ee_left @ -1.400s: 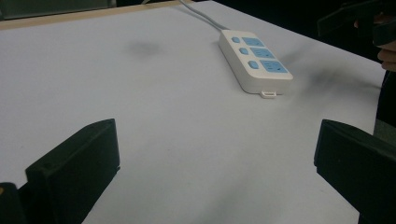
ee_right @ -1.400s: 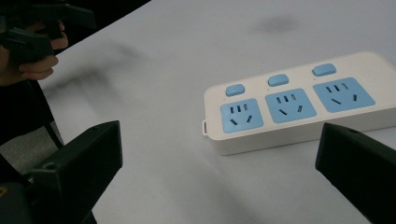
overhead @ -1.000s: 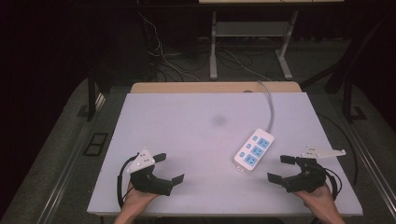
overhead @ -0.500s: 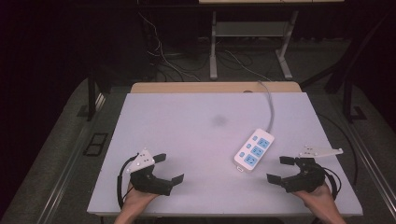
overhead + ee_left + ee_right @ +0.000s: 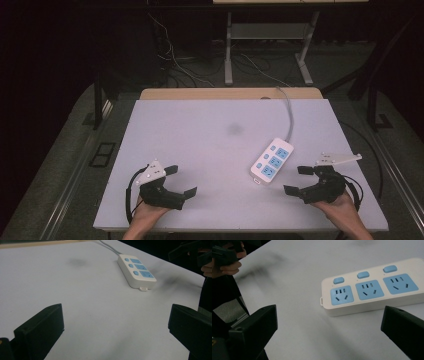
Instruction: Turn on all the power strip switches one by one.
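On white table (image 5: 200, 150), unlabelled power strip (image 5: 272, 161), blue sockets, no readable writing

White table (image 5: 200, 150), dark floor (image 5: 60, 150), grey metal stand (image 5: 270, 30) behind, loose floor cables (image 5: 175, 65)

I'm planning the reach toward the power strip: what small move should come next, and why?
Probably ease the right gripper forward to the power strip: its jaws stand wide open and empty, it is the nearer one, and the strip lies flat just ahead.
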